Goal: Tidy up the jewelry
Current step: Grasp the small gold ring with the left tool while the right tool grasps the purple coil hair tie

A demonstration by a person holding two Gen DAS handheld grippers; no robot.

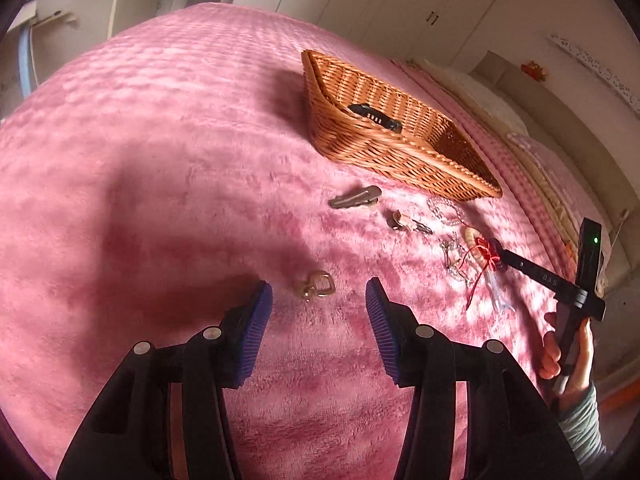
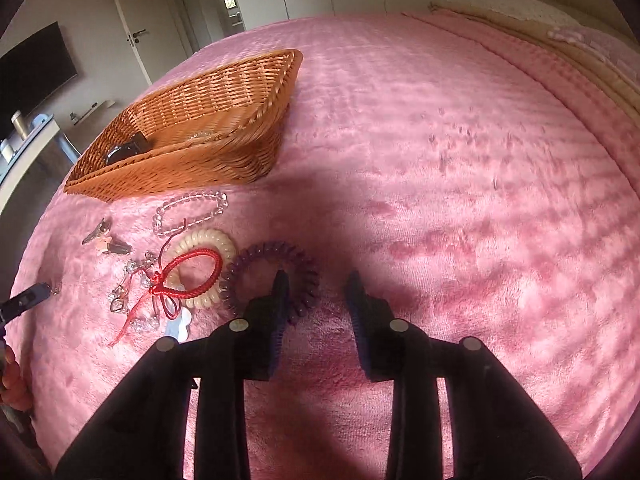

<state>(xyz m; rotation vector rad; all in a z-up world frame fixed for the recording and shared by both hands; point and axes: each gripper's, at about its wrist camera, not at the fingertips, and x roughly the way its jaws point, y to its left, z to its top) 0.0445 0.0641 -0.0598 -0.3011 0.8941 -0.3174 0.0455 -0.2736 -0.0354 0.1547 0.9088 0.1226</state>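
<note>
1. Left wrist view: my left gripper (image 1: 319, 312) has its fingers spread wide with nothing between them, low over the pink plush blanket (image 1: 160, 160). A small gold-toned ring charm (image 1: 315, 286) lies just ahead of the gap, so I judge it the piece I am lined up on.
2. Right wrist view: my right gripper (image 2: 316, 300) is also spread wide and empty. Its left finger sits over the rim of the purple spiral hair tie (image 2: 272, 276); I cannot tell whether it touches.
3. Beside that tie lie a cream spiral tie (image 2: 208, 240) with a red braided cord loop (image 2: 192, 268) laid across it, a clear bead bracelet (image 2: 190, 210), and a tangle of crystal charms (image 2: 128, 288).
4. A metal hair clip (image 1: 354, 197) rests alone, nearer the wicker basket (image 1: 400, 160).
5. The basket sits at the far side of the scatter, tilted on the soft bedding, a dark object (image 1: 374, 117) already inside; I take it as the collecting place.
6. Deep pile will let thin pieces sink, so coils should grip easier than chains.
</note>
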